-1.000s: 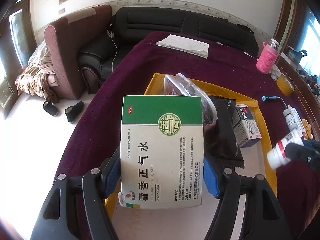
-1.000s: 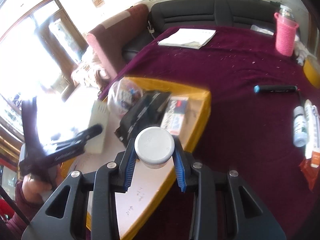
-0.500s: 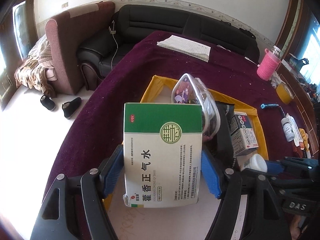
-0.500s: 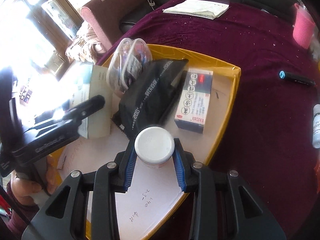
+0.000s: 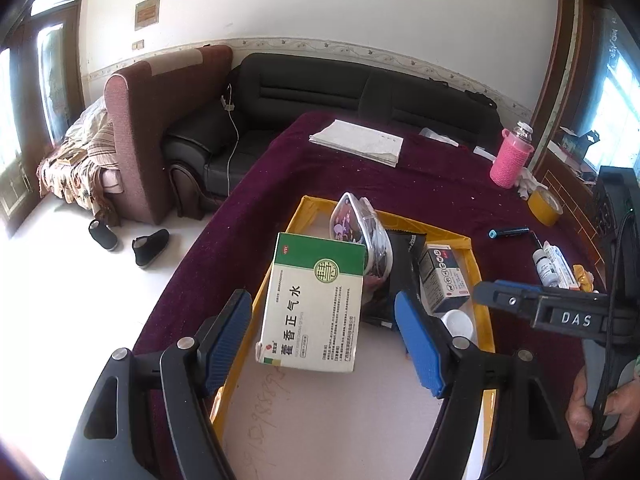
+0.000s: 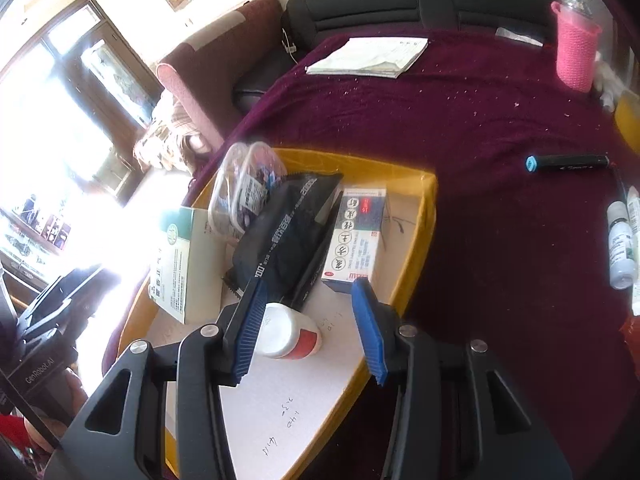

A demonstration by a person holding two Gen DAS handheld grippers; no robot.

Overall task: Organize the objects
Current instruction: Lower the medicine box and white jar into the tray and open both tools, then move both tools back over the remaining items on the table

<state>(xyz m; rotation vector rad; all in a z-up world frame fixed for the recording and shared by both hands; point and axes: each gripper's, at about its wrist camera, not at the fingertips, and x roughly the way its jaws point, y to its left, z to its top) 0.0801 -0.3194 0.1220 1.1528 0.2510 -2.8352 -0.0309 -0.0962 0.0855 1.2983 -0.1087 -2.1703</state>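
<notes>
- The left gripper [image 5: 323, 340] has its fingers spread wide and holds nothing; the green and white medicine box [image 5: 314, 300] stands between them without touching either blue pad, leaning back against the clear pouch [image 5: 360, 228] inside the yellow tray [image 5: 478, 276]
- The right gripper [image 6: 307, 330] is also wide open and empty; the white bottle [image 6: 286, 336] lies on its side on the tray floor between the fingers, close against the left pad and well clear of the right one
- The bottle's long axis runs roughly across the gap, its white cap toward the left finger and its red-banded body pointing toward the right one
- The relation that matters next: both things sit straight ahead of and below their own grippers, so each should draw back along its fingers, not sideways, or a pad may drag the box over or roll the bottle
- The bottle rests just in front of the black packet [image 6: 288, 232] and the red and white box [image 6: 358, 236]; a nudge would likely send it toward the tray's near wall
- Against half a second ago, both pairs of fingers have gone from clamped to open: the box was gripped and raised, now it stands free; the bottle was held cap-up, now it lies flat
- On the desk [image 6: 500, 128] a marker [image 6: 568, 162] and small bottles [image 6: 620, 244] lie outside the tray, probably next
</notes>
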